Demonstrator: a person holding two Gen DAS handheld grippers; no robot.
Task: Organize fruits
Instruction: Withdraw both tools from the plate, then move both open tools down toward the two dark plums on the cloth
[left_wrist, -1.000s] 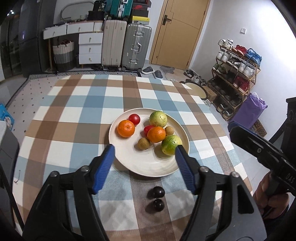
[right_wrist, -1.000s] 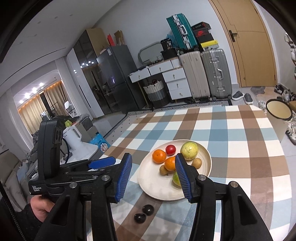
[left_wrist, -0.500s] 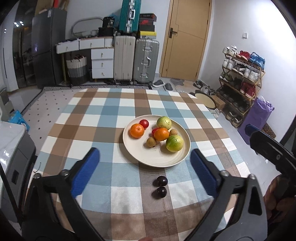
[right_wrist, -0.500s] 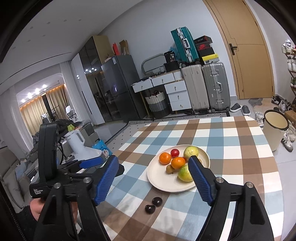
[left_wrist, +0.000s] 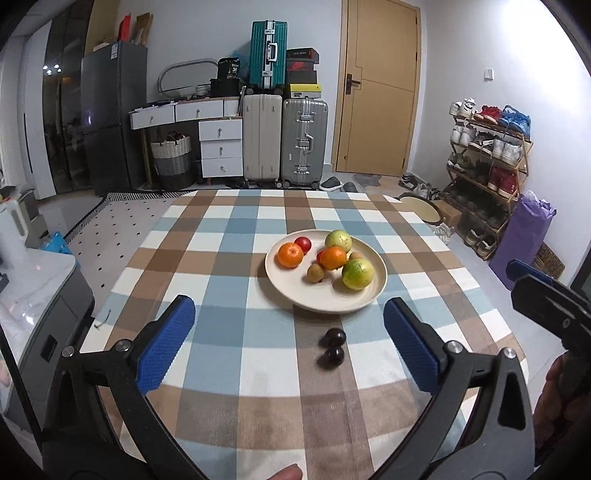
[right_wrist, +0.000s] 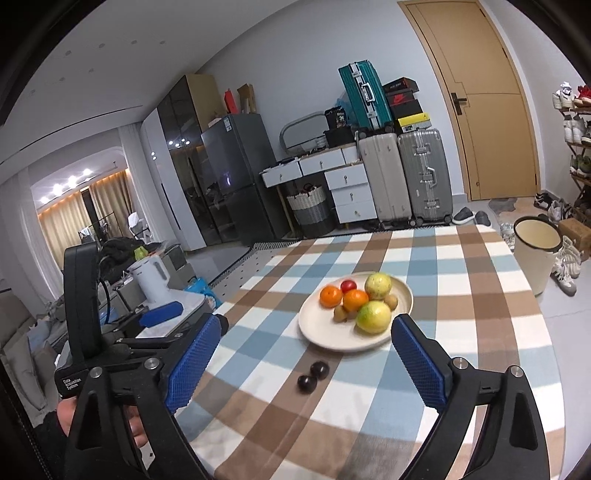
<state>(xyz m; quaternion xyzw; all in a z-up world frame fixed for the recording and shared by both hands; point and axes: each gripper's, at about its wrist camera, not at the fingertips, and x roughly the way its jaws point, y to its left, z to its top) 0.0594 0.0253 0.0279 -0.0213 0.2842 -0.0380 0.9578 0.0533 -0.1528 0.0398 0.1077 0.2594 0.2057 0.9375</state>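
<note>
A cream plate (left_wrist: 364, 301) (right_wrist: 321, 338) sits on the checked tablecloth. It holds two oranges (left_wrist: 290, 255) (right_wrist: 355, 300), a green-yellow citrus (left_wrist: 357, 273) (right_wrist: 373, 317), a pale green fruit (left_wrist: 338, 240), red fruits (left_wrist: 304, 243) and small brown fruits (left_wrist: 316, 272). Two dark plums (left_wrist: 334, 346) (right_wrist: 313, 376) lie on the cloth just in front of the plate. My left gripper (left_wrist: 288, 345) is open and empty above the near table, behind the plums. My right gripper (right_wrist: 308, 356) is open and empty, also short of the plate.
The table's right edge (left_wrist: 491, 306) drops to the floor, where a cream bin (right_wrist: 535, 254) and a shoe rack (left_wrist: 487, 173) stand. Suitcases (left_wrist: 284, 140) and drawers stand by the far wall. A white kettle (right_wrist: 151, 282) sits on a counter to the left.
Both grippers have pulled back and up from the plate and opened wider. The fruit and plums have not moved.
</note>
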